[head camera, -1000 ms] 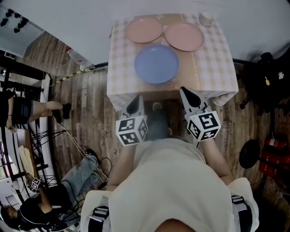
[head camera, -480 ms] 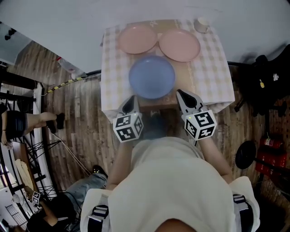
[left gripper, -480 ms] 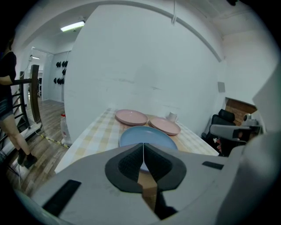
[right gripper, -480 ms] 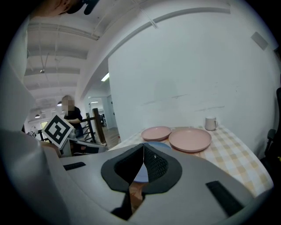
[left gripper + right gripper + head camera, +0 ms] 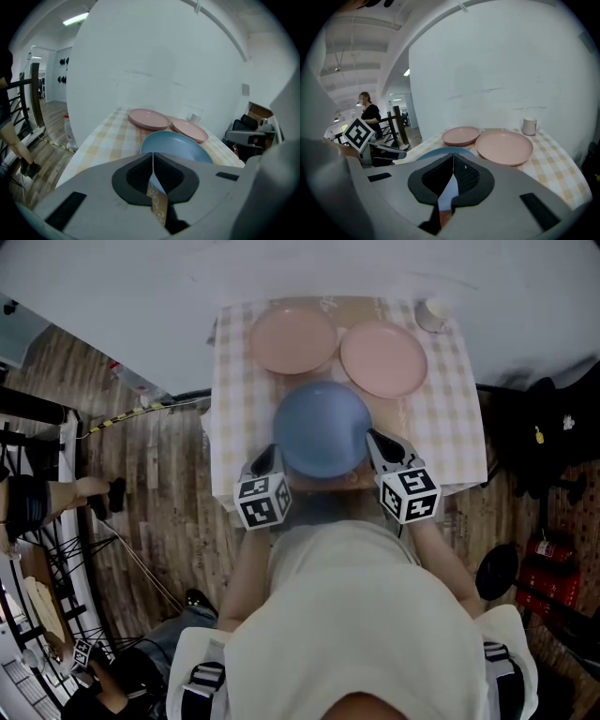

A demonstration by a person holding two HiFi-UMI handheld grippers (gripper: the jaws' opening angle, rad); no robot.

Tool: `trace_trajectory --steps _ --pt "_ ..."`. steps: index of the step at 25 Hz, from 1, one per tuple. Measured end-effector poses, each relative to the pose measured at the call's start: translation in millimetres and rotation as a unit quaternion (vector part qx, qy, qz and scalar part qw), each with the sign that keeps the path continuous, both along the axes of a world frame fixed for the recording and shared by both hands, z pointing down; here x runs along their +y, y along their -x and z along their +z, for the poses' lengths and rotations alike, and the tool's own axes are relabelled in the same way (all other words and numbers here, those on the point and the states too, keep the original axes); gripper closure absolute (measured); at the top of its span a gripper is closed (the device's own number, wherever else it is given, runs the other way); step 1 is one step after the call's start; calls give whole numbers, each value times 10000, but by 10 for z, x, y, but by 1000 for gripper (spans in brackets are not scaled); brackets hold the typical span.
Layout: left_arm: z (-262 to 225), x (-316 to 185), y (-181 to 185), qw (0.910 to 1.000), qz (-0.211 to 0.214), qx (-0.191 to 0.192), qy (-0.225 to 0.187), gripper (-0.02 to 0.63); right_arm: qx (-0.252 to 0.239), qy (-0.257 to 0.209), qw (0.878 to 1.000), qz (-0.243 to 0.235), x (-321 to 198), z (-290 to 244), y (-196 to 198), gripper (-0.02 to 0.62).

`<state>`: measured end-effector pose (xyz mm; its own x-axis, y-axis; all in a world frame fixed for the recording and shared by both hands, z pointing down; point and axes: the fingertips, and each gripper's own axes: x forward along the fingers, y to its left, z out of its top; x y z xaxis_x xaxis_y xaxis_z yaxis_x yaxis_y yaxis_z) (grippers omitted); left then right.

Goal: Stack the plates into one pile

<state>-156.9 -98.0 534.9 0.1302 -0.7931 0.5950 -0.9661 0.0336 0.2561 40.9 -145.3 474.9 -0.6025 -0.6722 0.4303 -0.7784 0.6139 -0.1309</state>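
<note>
The jaws of the left gripper (image 5: 153, 160) are pressed fully together, with nothing held between them. The jaws of the right gripper (image 5: 453, 161) are likewise closed tight and empty.

In the head view, the left gripper (image 5: 267, 456) and the right gripper (image 5: 376, 440) are held over the near edge of a small table (image 5: 234, 395). A cube with square markers is carried on each.

A blue plate (image 5: 322, 427) lies between the two grippers, at the near middle of the table. The closed tips of each gripper are seen just beside the plate's near rim, one on each side. Whether the rim is touched cannot be told.

Beyond the blue plate, two pink plates are laid side by side and apart from it. One pink plate (image 5: 382, 357) lies near a white cup (image 5: 432, 315) at the far corner. The other pink plate (image 5: 292, 338) lies beside it, farther from the cup. No plate is stacked on another.

The table is covered with a pale checked cloth and is set against a white wall (image 5: 281, 268). A wooden floor (image 5: 159, 474) is seen around it. A person (image 5: 370, 112) is seen standing far off in the right gripper view.
</note>
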Motion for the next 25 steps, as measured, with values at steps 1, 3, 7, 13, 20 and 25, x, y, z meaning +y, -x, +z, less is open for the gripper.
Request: trace_trajectory --steps 1,3,7,13,20,25 --pt "30 -44 26 10000 8 15 33 600 52 53 10000 25 -53 54 1 595" --pt "85 -126 70 9999 41 47 97 600 147 177 9997 82 -152 166 -7 595" --pt "178 -248 125 9995 143 159 234 598 297 394 9986 210 -317 354 -31 595" --pt "339 -365 167 9982 254 225 496 594 507 615 9963 317 -488 585 -82 594" --pt "541 -451 152 9952 437 274 830 511 659 934 9926 415 -596 821 -143 523" --pt "647 -524 102 9922 690 242 1012 483 797 1209 9884 456 -624 985 -172 474"
